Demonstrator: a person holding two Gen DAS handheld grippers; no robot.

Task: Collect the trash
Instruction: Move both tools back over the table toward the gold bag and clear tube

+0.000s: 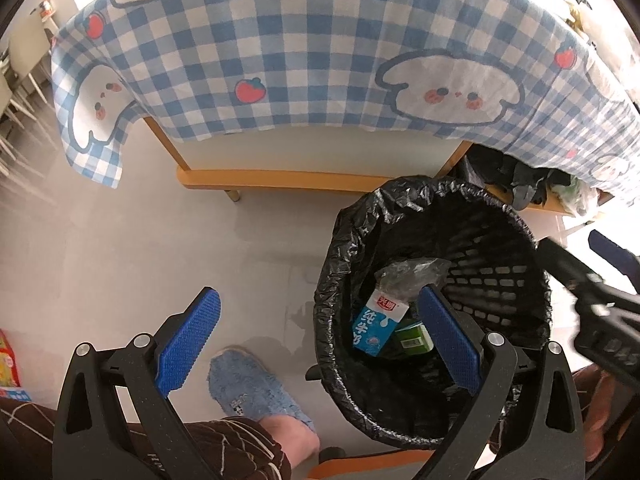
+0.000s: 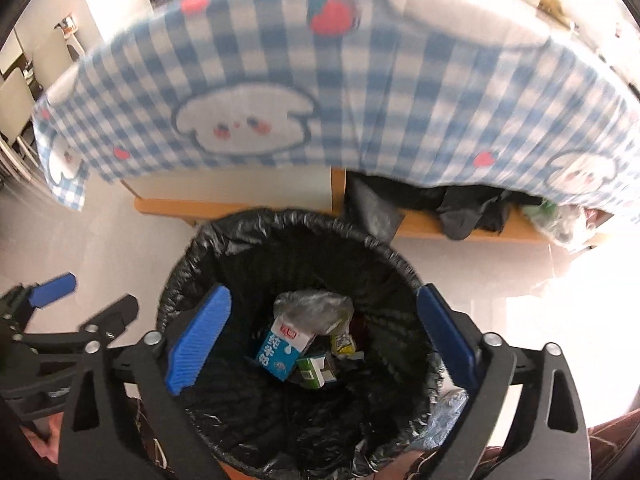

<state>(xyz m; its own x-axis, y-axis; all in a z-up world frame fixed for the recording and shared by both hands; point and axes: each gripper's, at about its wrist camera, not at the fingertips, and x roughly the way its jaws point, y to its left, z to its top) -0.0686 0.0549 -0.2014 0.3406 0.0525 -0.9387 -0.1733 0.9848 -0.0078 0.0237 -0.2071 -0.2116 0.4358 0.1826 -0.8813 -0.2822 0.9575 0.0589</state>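
Both tools wide open and empty above the round black bin lined with a crinkled black plastic bag [image 2: 280, 240].

Right tool [image 2: 322, 336] gaping over the bin mouth, left tool [image 1: 320, 336] likewise spread. Down inside: blue-and-white milk carton [image 2: 278, 350], green carton [image 2: 314, 370], crumpled clear plastic wrapper [image 2: 312, 306]. Probably light, easily crushed cartons, best pinched across flat faces; wrapper limp, likely slippery. Checked desk cloth [image 1: 320, 40] behind.

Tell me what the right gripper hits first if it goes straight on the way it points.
Probably the trash in the bin: the right gripper, jaws open and empty, points at the blue-and-white milk carton lying inside the black-lined bin. Depth is unclear.
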